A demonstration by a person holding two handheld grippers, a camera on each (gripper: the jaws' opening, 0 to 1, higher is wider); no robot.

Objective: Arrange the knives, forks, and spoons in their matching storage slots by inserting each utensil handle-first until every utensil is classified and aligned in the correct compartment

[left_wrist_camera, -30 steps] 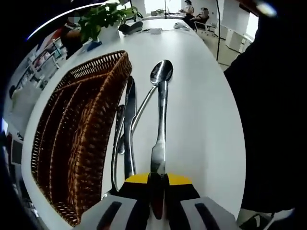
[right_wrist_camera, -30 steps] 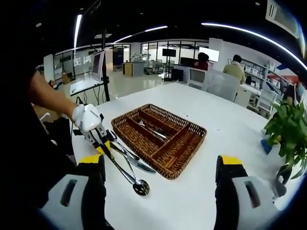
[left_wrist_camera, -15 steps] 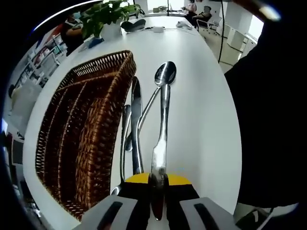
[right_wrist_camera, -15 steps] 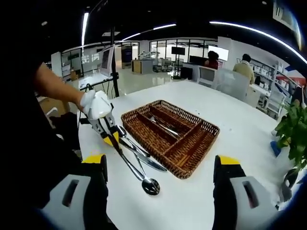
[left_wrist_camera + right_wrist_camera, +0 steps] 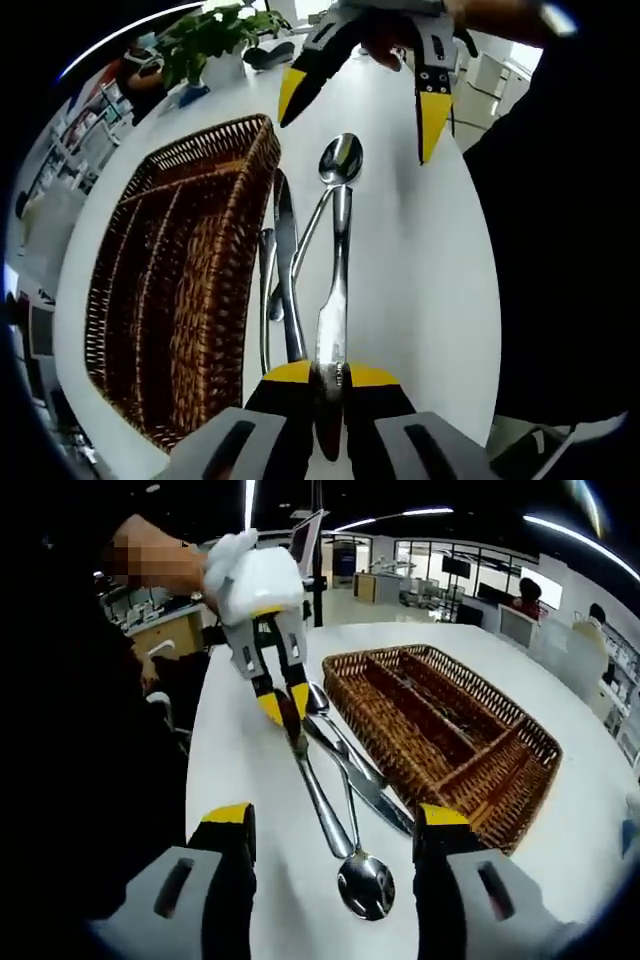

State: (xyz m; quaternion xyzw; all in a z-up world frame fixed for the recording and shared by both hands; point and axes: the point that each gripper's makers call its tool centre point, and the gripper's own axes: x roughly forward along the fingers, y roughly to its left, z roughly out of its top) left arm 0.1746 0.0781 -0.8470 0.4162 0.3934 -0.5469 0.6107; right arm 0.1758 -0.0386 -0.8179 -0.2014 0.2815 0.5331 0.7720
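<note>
The left gripper (image 5: pixel 330 385) is clamped on the handle end of a spoon (image 5: pixel 336 270), whose bowl points away toward the right gripper (image 5: pixel 358 90). Holding it by the handle tip looks awkward for a handle-first insertion, so the right gripper, its jaws spread wide and empty just above the spoon's bowl, is probably there to take over the bowl end.

In the right gripper view the spoon (image 5: pixel 340 835) runs from the left gripper (image 5: pixel 282 702) down to between the right gripper's (image 5: pixel 335 825) open jaws. A knife (image 5: pixel 365 785) and another utensil, too overlapped to name, lie on the white tabletop (image 5: pixel 250 780) just beside the wicker tray (image 5: pixel 455 725), parallel to its near wall, waiting to be sorted. The tray's long compartments run alongside the spoon, which suits a straight slide in. Something metallic may lie in one slot, though this is unclear.

No brand, label or legible writing appears on the utensils, tray or grippers.
</note>
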